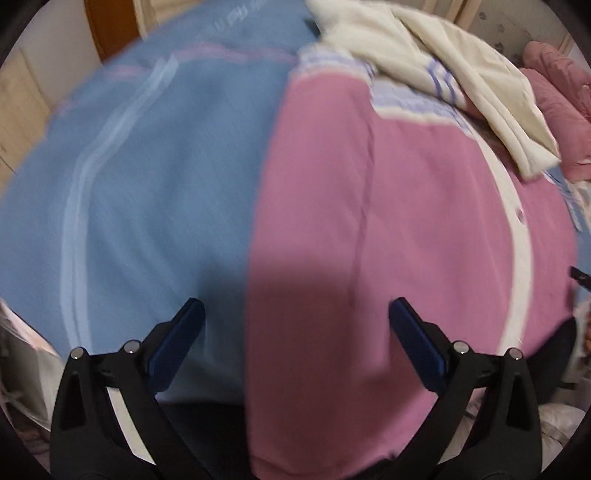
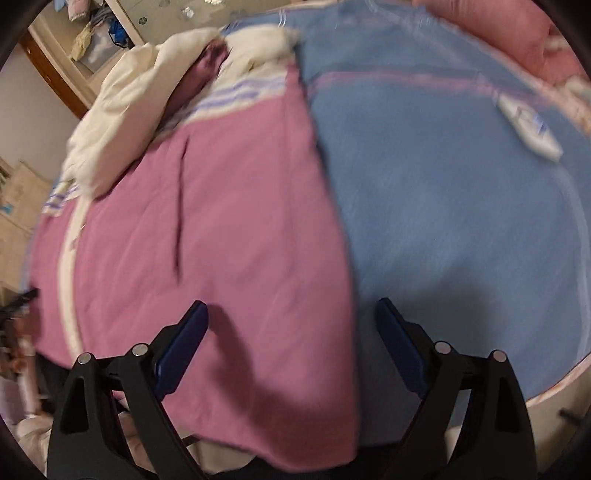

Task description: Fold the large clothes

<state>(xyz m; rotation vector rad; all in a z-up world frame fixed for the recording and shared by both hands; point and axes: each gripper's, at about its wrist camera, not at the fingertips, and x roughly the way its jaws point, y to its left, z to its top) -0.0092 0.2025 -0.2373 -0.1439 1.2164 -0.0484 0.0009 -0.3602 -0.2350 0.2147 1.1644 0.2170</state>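
We held the left gripper (image 1: 295,314) and right gripper (image 2: 291,314) tilted steeply down, jaws wide and empty, above the pink garment (image 1: 388,221), blue sheet (image 2: 461,221) at three o'clock.

Blue bed sheet (image 2: 461,206) underfoot of everything; pale wooden cabinets (image 1: 22,107), brown door frame (image 1: 110,29), cluttered shelf (image 2: 96,40) behind.

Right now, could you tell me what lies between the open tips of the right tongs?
In the right wrist view, the right tongs frame only the pink garment and its edge against the blue sheet; nothing is gripped.
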